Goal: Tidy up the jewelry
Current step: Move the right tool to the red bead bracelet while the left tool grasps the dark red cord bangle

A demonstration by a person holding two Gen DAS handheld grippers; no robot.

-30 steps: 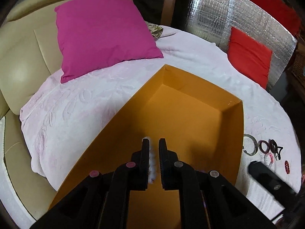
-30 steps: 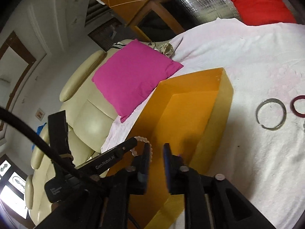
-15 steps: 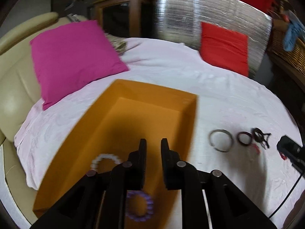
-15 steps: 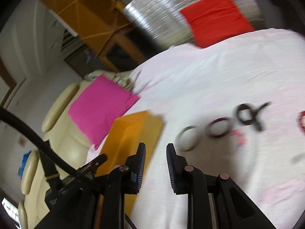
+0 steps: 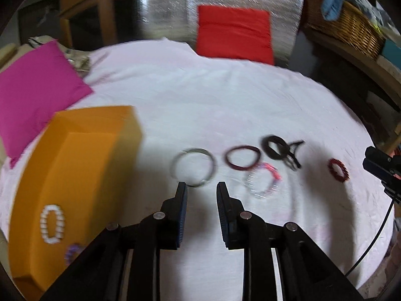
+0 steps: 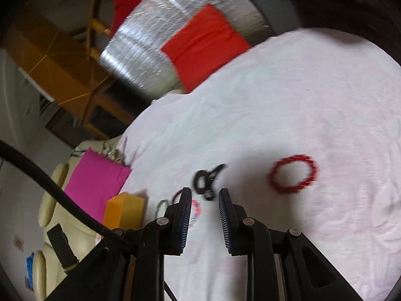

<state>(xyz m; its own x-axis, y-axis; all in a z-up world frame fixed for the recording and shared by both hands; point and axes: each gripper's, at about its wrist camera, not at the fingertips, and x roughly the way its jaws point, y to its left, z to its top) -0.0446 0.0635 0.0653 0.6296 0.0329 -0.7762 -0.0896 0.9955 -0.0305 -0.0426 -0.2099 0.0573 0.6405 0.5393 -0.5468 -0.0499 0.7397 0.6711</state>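
The left wrist view looks down on a bed covered with a pale pink sheet (image 5: 225, 95). The left gripper (image 5: 201, 190) has its jaws released and they hold nothing. Just beyond the jaws, at 12 o'clock, lies a silver bangle (image 5: 193, 167). At 1 o'clock from it lie a dark red ring (image 5: 242, 156) and a black hair clip (image 5: 280, 149), and a pale beaded bracelet (image 5: 263, 181) lies just below the ring. A red beaded bracelet (image 5: 338, 170) lies well apart at 3 o'clock, near the tip of the other tool. At 9 o'clock stands an orange box (image 5: 75, 150); inside it are a white pearl bracelet (image 5: 52, 224) and a purple bracelet (image 5: 72, 252). In the right wrist view the right gripper (image 6: 205, 200) also has its jaws released and empty. The black hair clip (image 6: 205, 179) lies just beyond them at 12 o'clock, and the red beaded bracelet (image 6: 293, 173) lies at 2 o'clock. Both views are blurred.
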